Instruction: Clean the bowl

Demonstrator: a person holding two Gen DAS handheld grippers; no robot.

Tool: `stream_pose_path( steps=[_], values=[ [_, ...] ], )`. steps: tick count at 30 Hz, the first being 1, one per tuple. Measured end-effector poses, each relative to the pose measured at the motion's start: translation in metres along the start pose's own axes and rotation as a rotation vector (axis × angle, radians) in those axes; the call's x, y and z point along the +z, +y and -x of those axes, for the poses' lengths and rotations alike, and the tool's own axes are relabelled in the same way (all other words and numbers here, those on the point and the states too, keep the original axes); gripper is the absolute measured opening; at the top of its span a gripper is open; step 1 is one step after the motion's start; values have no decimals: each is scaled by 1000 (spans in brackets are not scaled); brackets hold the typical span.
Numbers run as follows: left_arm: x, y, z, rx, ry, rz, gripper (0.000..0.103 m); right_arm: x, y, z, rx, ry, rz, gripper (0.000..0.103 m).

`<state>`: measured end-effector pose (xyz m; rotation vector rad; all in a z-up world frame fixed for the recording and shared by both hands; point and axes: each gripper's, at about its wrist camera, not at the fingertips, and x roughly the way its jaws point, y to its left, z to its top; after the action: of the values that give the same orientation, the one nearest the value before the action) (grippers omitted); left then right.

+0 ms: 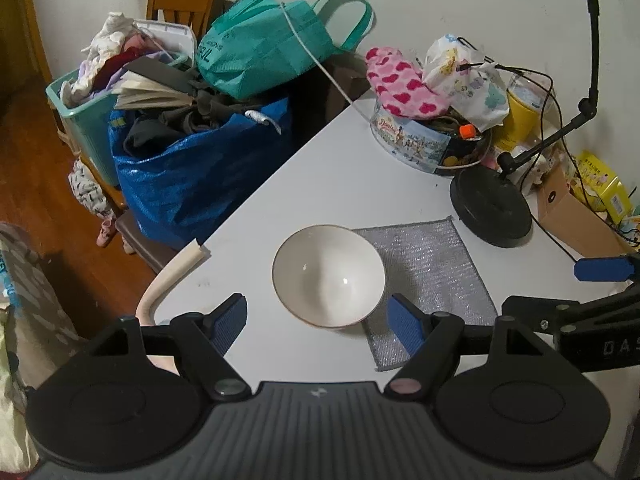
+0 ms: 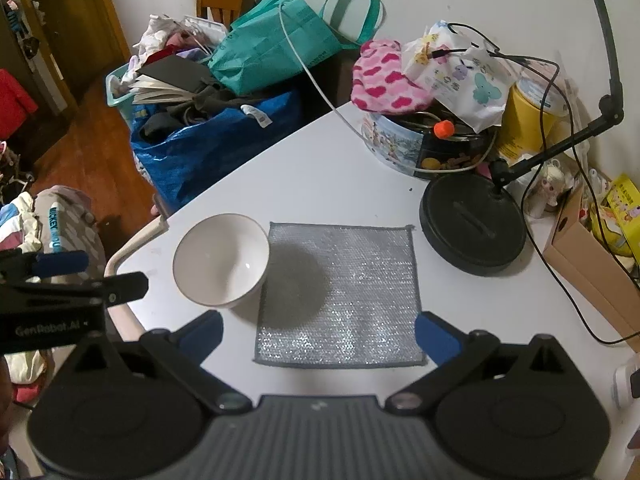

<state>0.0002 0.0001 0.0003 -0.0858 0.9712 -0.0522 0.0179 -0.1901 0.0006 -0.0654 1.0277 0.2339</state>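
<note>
An empty white bowl (image 1: 329, 276) (image 2: 221, 259) with a thin gold rim stands on the white table (image 1: 340, 184), touching the left edge of a flat silver-grey scouring cloth (image 1: 424, 276) (image 2: 340, 296). My left gripper (image 1: 318, 328) hovers open above the table, just short of the bowl's near side, nothing between its blue pads. My right gripper (image 2: 318, 336) is open over the near edge of the cloth, holding nothing. In each wrist view the other gripper shows at the frame's edge.
A black lamp base (image 2: 472, 228) with cables stands right of the cloth. Behind it are a round tin (image 2: 404, 144) piled with a pink sock and bags, a yellow container (image 2: 524, 120) and a cardboard box (image 2: 592, 256). Full bags (image 2: 208, 152) and a chair stand past the table's left edge.
</note>
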Motion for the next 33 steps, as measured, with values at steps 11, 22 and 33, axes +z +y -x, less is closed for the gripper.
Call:
stream_pose_path(
  steps=[11, 22, 33],
  values=[
    [0, -3, -2, 11, -4, -1, 77, 1, -4, -5, -12, 19, 11, 102],
    [-3, -1, -7, -2, -1, -4, 77, 3, -4, -10, -6, 33, 16, 102],
    [0, -3, -10, -7, 13, -2, 77, 2, -5, -12, -7, 40, 19, 102]
  ],
)
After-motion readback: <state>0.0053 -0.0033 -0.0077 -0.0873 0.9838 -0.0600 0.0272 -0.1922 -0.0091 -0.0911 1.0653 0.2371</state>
